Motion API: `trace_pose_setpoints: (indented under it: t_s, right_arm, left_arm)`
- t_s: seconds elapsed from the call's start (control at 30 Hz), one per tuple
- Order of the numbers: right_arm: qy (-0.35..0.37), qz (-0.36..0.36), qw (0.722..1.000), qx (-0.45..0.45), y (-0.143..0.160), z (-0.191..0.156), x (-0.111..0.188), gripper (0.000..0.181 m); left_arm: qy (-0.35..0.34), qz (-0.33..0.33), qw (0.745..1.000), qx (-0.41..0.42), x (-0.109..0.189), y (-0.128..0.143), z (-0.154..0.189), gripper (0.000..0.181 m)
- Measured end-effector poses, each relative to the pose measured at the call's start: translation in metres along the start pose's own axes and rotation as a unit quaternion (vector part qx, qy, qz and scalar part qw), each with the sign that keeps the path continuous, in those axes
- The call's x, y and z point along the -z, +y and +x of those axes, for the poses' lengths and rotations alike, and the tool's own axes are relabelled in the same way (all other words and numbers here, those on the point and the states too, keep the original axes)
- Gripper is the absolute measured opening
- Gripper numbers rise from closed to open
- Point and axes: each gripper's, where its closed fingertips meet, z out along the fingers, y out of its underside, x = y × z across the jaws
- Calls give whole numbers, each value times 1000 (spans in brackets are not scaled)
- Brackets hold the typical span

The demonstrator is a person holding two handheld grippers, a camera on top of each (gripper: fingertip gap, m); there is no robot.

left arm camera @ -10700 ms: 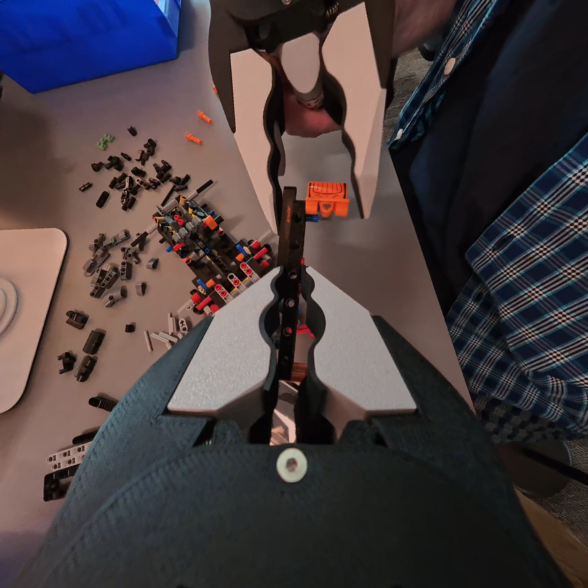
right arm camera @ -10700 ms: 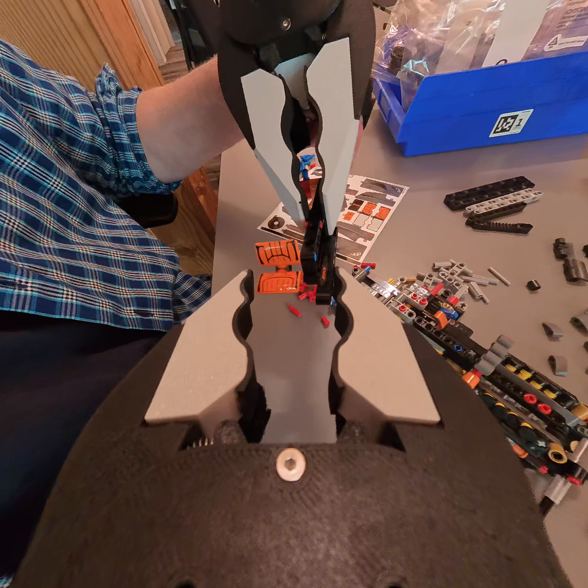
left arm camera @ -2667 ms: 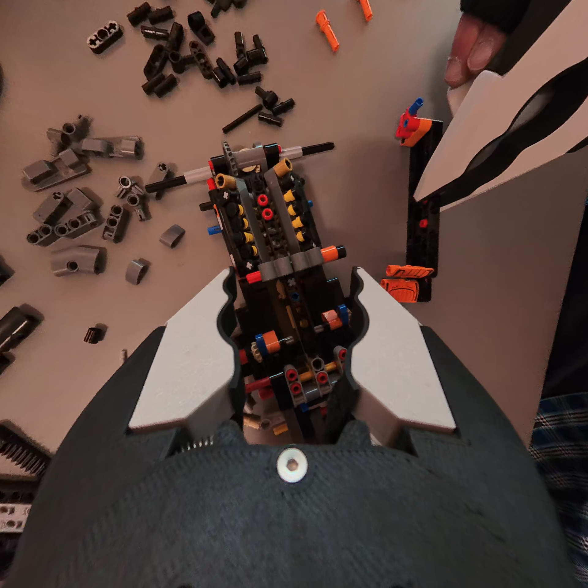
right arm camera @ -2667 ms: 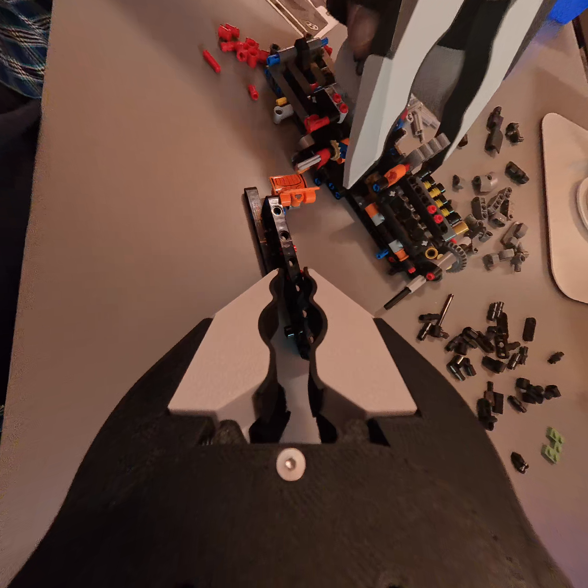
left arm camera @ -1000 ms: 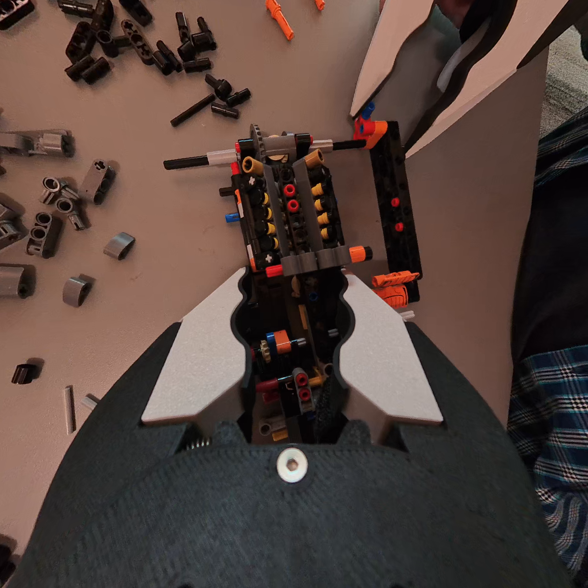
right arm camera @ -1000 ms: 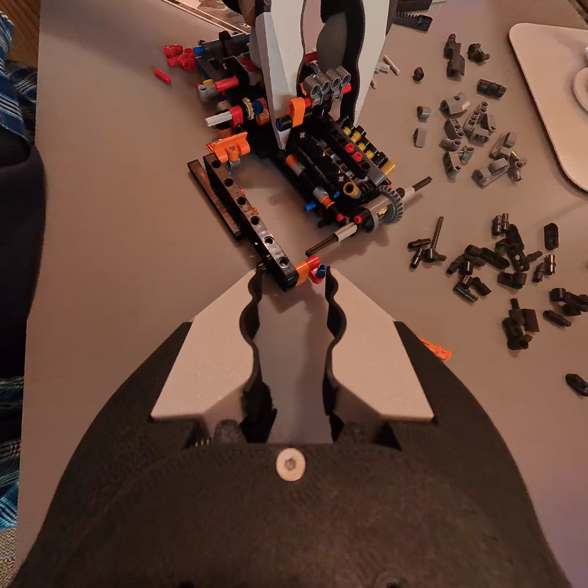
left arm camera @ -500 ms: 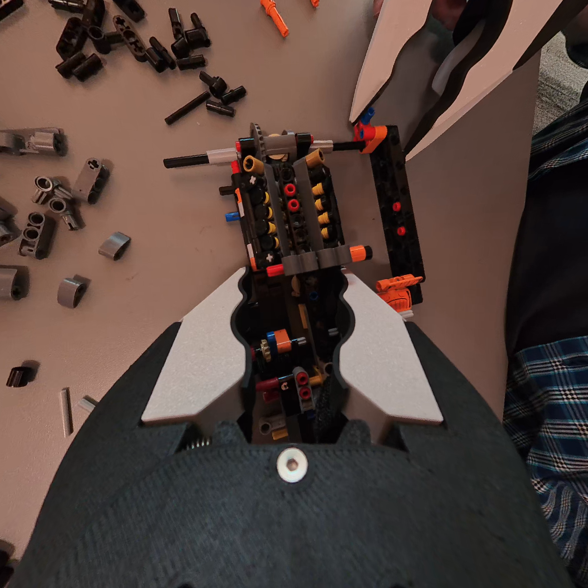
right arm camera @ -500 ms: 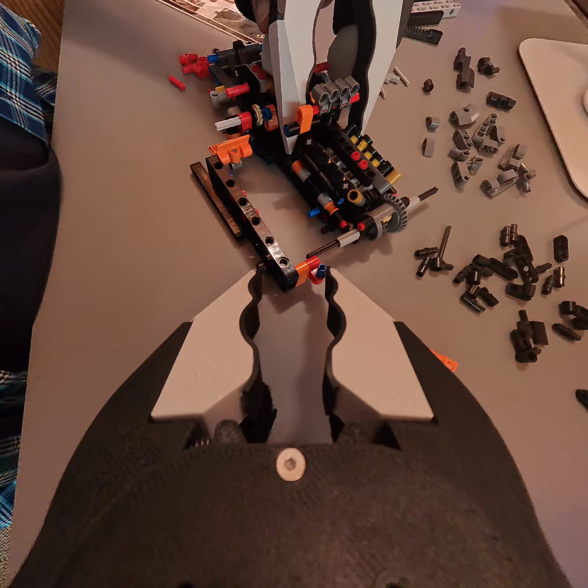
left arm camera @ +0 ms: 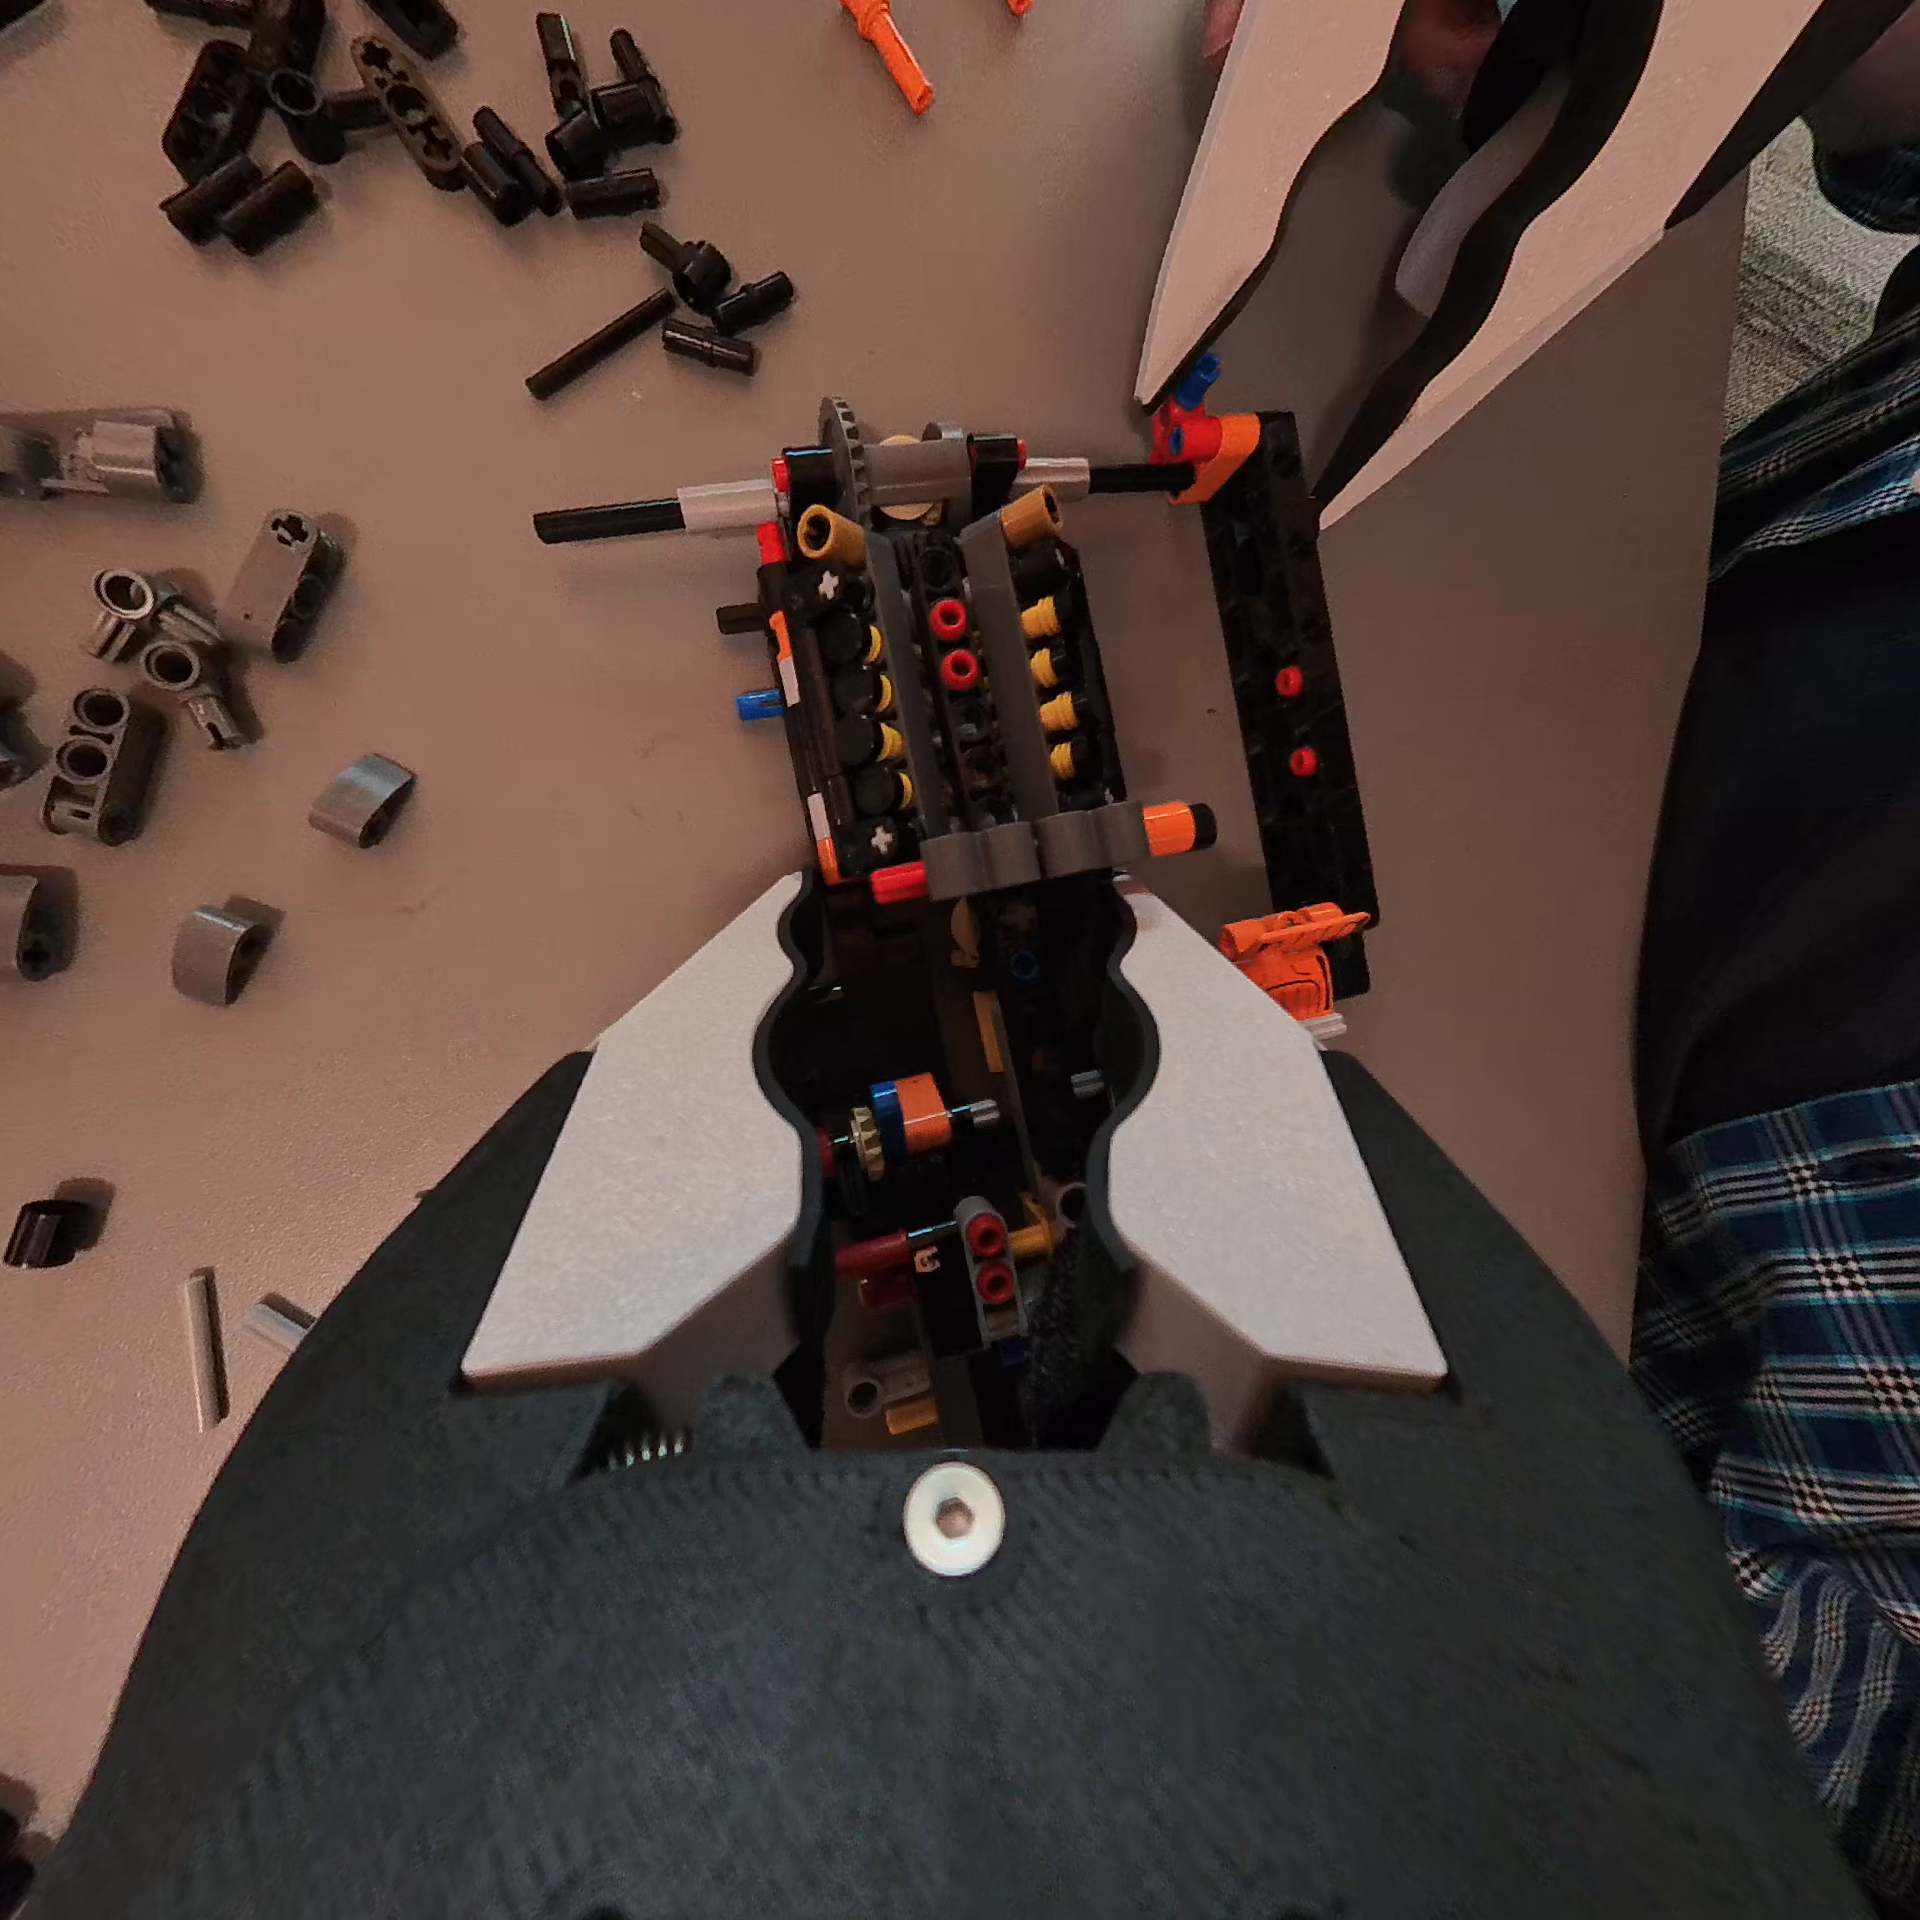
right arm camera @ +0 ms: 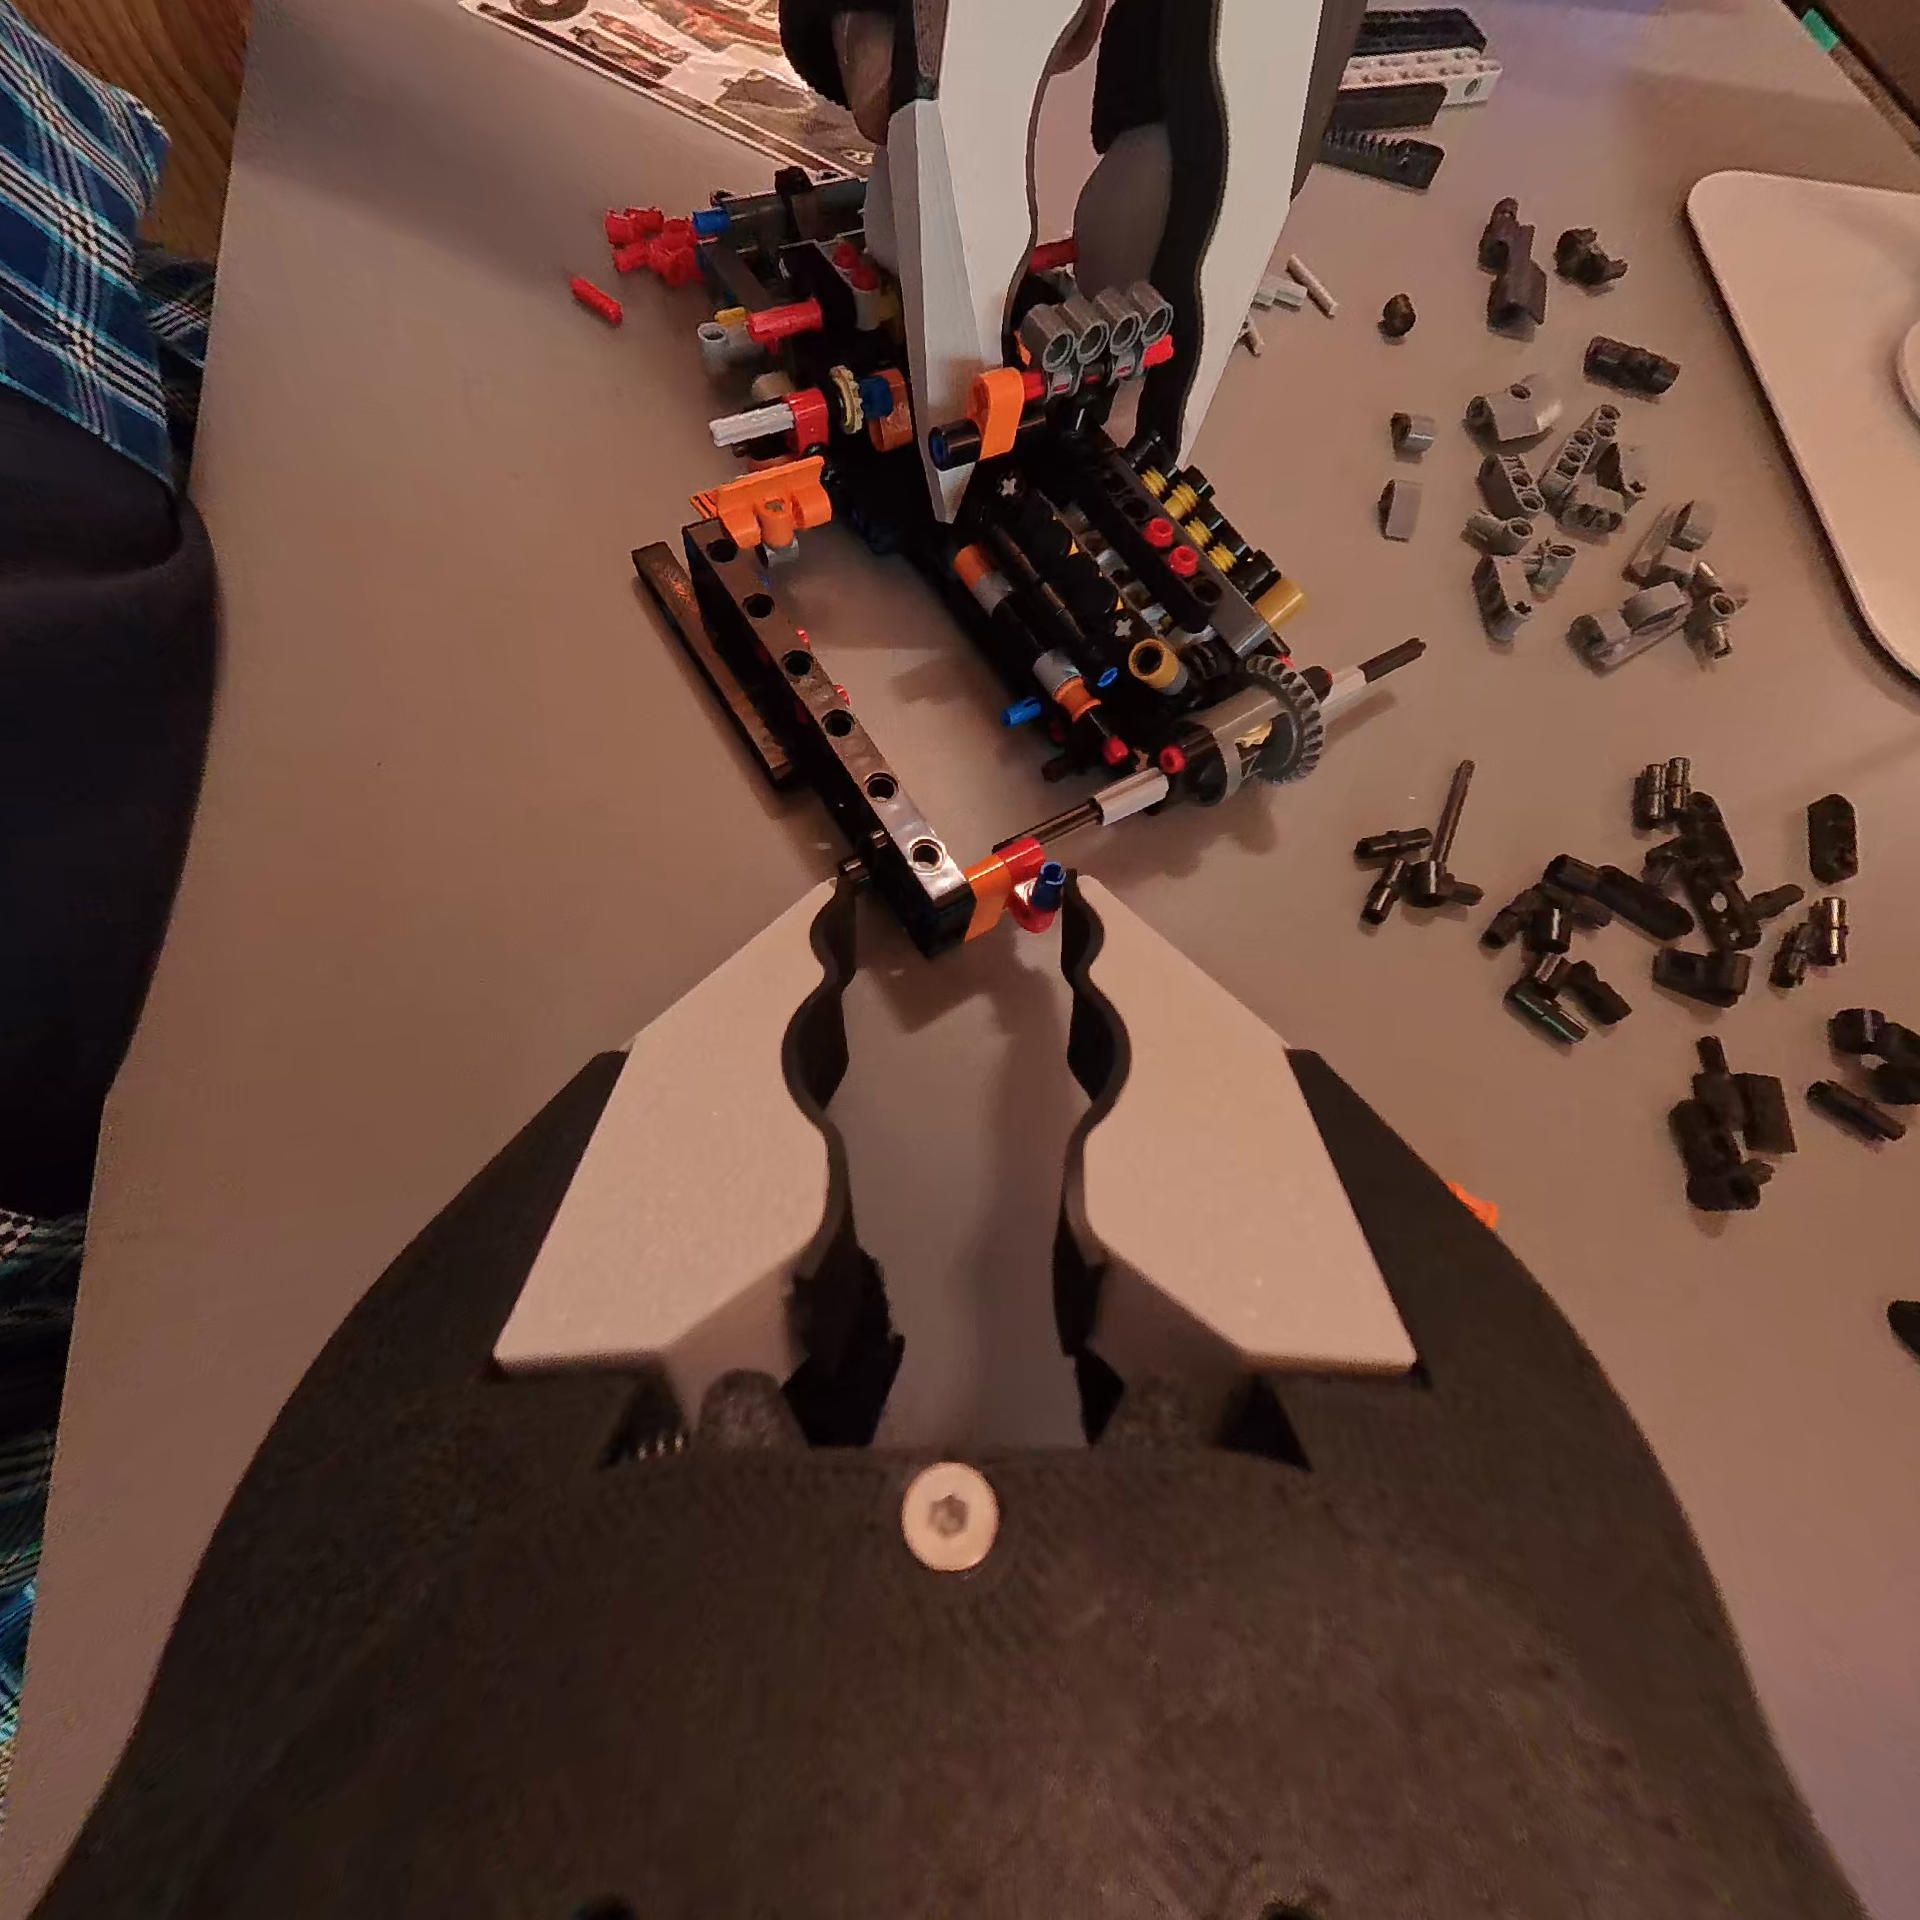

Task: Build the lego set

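The model (left arm camera: 935, 675), a dense block of black, grey, red and yellow parts, rests on the surface (left arm camera: 520, 935). The left tool (left arm camera: 961, 914) straddles its near half, jaws closed against both sides of it, holding it steady.

The long black beam (left arm camera: 1288, 686) lies just beside the model on the side nearest the person. An orange connector (right arm camera: 992, 883) caps its far end in the left wrist view, and a thin black axle (right arm camera: 1049, 826) runs from the model's gear (right arm camera: 1288, 717) to that connector. An orange clip (right arm camera: 764, 504) sits at the beam's other end.

The right tool (right arm camera: 956, 894) is spread wide and holds nothing. Its tips flank the connector end of the beam; contact cannot be confirmed.

Handling judgement:
- The model is rigid plastic and light for its size, but it is held together by friction pins only. Squeeze across solid frame sides, not across protruding pins or the gear.
- The beam is stiff and smooth. Take it across its flat sides near the connector, where pushing force is needed.
- The axle is slender and is likely to slip out or go askew if pushed off-line.
- Loose black and grey pieces (right arm camera: 1683, 935) lie well apart on the surface and are easily scattered.
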Motion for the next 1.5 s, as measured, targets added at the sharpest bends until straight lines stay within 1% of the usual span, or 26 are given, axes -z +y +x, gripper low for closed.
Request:
trace_pose_setpoints:
  t_s: [0.37,0.47,0.77,1.0,1.17,1.23,1.33,1.5]
  right_arm:
    - [-7,5,1000,-5,-1,-2,2,37]
    - [-4,4,1000,-7,0,-2,6,40]
    - [1,4,1000,-17,6,-1,16,40]
    - [-3,-4,1000,-13,6,-1,10,40]
    - [-6,-6,1000,-4,3,-2,5,39]
    - [-5,-12,1000,-1,4,-1,3,36]
    - [-4,-9,1000,-6,4,1,2,35]
    - [-9,-9,1000,-9,5,2,3,35]
  left_arm:
    - [10,1,1000,6,1,0,1,52]
    - [10,2,1000,8,1,0,2,53]
    - [8,24,1000,15,9,-5,3,55]
    - [-2,24,1000,19,12,-4,5,58]
    - [-8,30,999,14,12,-9,7,63]
    - [-5,21,1000,10,9,-9,8,65]
    - [3,13,1000,8,4,-9,10,65]
    - [11,17,1000,12,3,-9,8,61]
